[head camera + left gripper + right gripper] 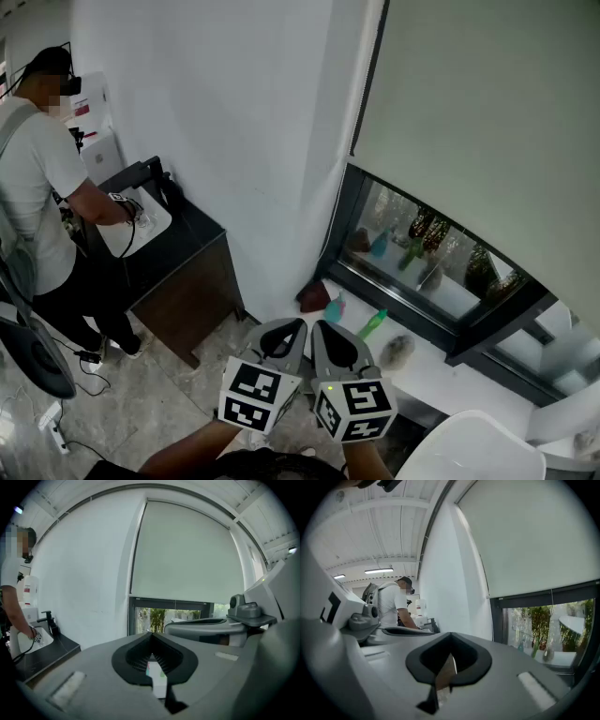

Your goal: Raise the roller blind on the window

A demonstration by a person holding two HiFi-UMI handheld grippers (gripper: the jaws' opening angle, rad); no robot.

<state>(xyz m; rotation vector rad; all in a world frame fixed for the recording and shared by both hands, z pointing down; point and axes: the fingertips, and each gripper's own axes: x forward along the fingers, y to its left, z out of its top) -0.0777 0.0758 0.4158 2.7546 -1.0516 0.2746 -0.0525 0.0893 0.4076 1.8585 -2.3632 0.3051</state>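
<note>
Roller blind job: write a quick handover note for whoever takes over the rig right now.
Left gripper: shut, empty, held out in front of the window.
Right gripper: shut, empty, close beside the left one.
Pale grey fabric roller blind: lowered over most of the dark-framed window; only a strip of glass shows below its hem.
Done: nothing yet; neither gripper touches the blind.
Left: raise the blind.

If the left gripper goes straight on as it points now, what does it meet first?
Probably the window sill, at its left end by the dark red object; nothing nearer shows. Depth is unclear.
</note>
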